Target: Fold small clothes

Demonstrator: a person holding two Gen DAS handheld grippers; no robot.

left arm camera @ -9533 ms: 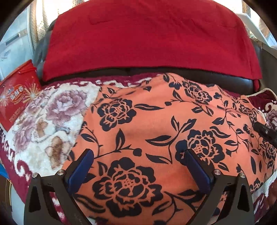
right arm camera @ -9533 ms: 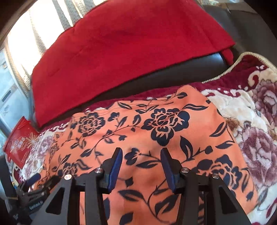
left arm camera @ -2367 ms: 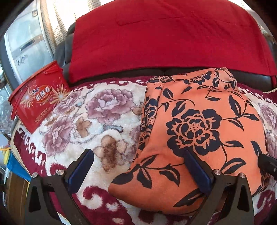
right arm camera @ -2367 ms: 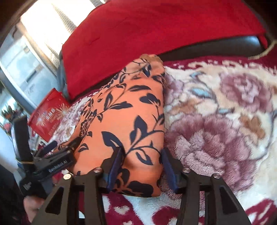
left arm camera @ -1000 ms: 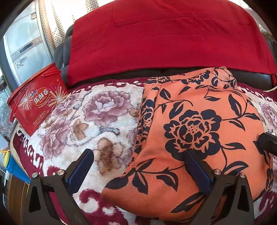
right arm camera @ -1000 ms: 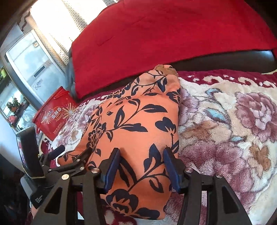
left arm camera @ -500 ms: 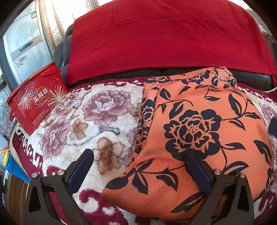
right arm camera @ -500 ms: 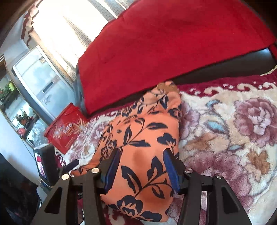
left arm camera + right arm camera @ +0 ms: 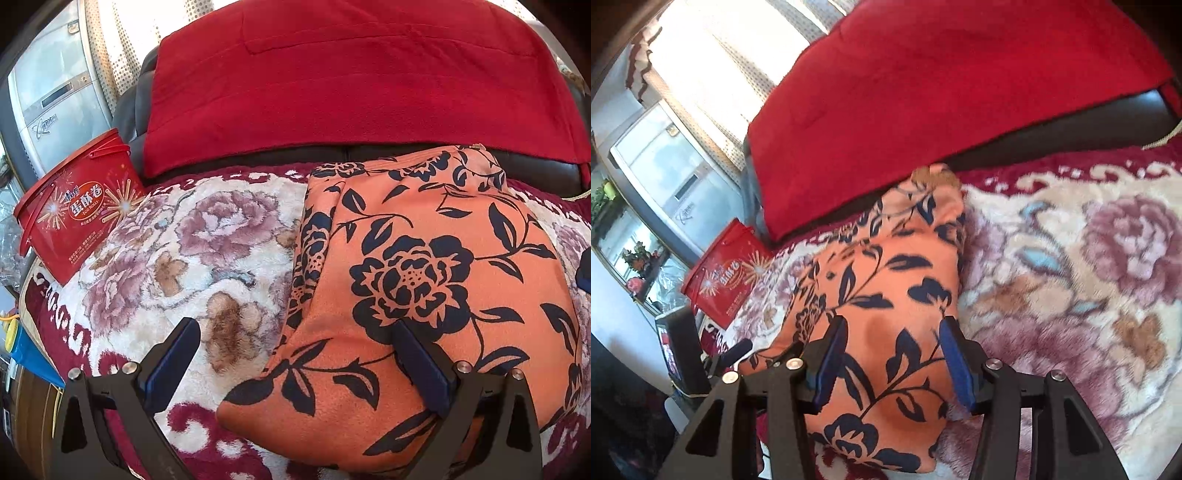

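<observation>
Left gripper (image 9: 295, 354): jaws spread wide, holding nothing; the left blue pad hangs over the blanket, the right one over the near left part of the cloth; its dark body also shows at the left edge of the right wrist view.
Right gripper (image 9: 892, 354): jaws part open with a clear gap, blue pads over the near end of the cloth; nothing is clamped between them; contact with the fabric cannot be told.
Cloth (image 9: 436, 266): orange fabric with a dark navy flower-and-leaf print, folded into a long narrow bundle; it lies on the blanket, running from the near edge back to the sofa back; layered fold edges show along its left side.
Blanket (image 9: 192, 254): plush, cream ground with mauve and tan roses, dark red patterned border; it covers the seat under the cloth.
Red throw (image 9: 351, 85): plain red, draped over the dark sofa back behind the cloth.
Red tub (image 9: 77, 206): red container with a handle and firework print, at the blanket's left edge, well apart from the cloth.
Appliance (image 9: 48, 96): silver-grey, behind the tub by a sunlit curtain.
</observation>
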